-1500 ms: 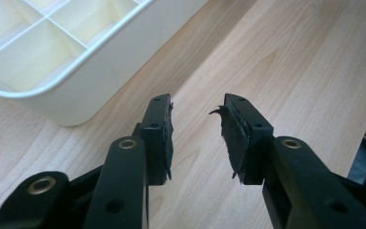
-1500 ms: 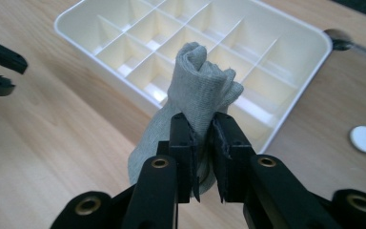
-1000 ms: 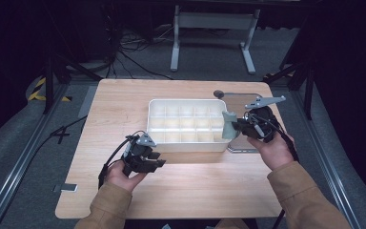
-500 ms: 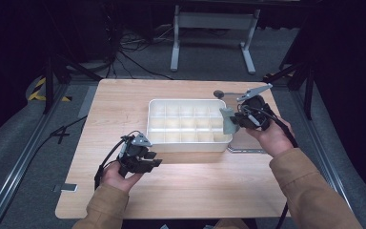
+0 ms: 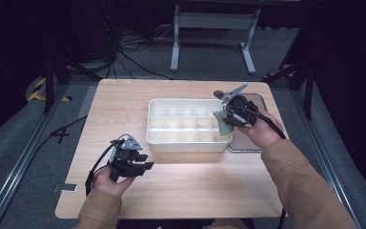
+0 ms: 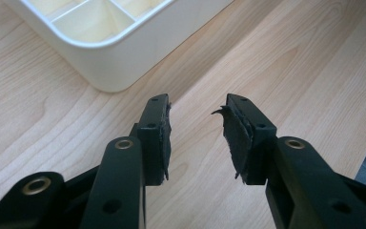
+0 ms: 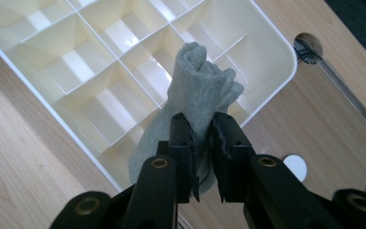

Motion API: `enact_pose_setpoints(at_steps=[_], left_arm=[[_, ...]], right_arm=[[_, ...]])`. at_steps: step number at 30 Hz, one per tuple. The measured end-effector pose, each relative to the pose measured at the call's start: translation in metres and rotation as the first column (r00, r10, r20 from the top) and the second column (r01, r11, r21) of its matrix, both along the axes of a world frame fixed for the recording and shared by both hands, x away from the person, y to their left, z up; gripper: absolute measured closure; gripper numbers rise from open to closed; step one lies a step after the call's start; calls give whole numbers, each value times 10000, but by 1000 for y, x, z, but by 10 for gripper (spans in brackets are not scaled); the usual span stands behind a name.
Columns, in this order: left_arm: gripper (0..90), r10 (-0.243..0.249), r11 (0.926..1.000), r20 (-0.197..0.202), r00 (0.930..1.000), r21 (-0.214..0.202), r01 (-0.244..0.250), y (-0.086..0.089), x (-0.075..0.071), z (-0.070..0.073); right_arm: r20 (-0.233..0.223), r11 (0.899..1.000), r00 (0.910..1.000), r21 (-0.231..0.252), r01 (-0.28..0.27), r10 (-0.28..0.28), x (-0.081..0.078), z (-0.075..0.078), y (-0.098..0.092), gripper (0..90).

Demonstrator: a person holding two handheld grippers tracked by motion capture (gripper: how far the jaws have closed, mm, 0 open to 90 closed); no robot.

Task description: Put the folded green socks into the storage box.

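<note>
my right tool [image 5: 225,120] has slid in from the tabletop's 3 o'clock edge since a second ago and now hangs over the right end of the white divided tray [image 5: 157,138], where before it sat further out, beside the tray. it is clamped narrow on a rolled grey sock [image 7: 198,95]; in the right gripper view the pads pinch the lower part of the roll and the loose end bulges up past them, toward 12 o'clock in that view. the sock hangs over the cells nearest the tray's rounded corner, and i can't tell whether its far end already touches a divider. beyond that corner lies a clear lid [image 7: 348,90] flat on the tabletop [image 5: 124,102]. my left tool [image 5: 140,164] has drifted back toward me at about 7 o'clock of the tray, and its jaws have just been opening a little wider; in the left gripper view they stand well apart with nothing between them, only bare wood and the tray's near corner up at 11 o'clock. the compartments i can see look empty, so i judge this to be the first piece going in. what the shift means: the carry is nearly over, the sock is above its target, and what remains is to lower it into one cell and let go, while the left side stays free.
</note>
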State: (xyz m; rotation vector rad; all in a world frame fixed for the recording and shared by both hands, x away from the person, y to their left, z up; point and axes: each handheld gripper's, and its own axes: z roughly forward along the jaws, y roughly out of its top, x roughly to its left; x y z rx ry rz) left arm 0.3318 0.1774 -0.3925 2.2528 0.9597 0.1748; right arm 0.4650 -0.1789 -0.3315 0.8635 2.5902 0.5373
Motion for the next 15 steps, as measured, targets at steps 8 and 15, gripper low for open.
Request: enact_pose_setpoints(at_steps=[8, 15], left_arm=[[614, 277, 9996, -56, 9996, -33, -277, 11, -7, 1], [614, 251, 9997, -73, 9997, 22, -251, 8, -6, 0]], right_arm=[[-632, 9957, 9975, -846, -372, 319, 4, -32, 14, 789], [-1183, 9938, 9930, -1103, -157, 26, 4, -49, 17, 790]])
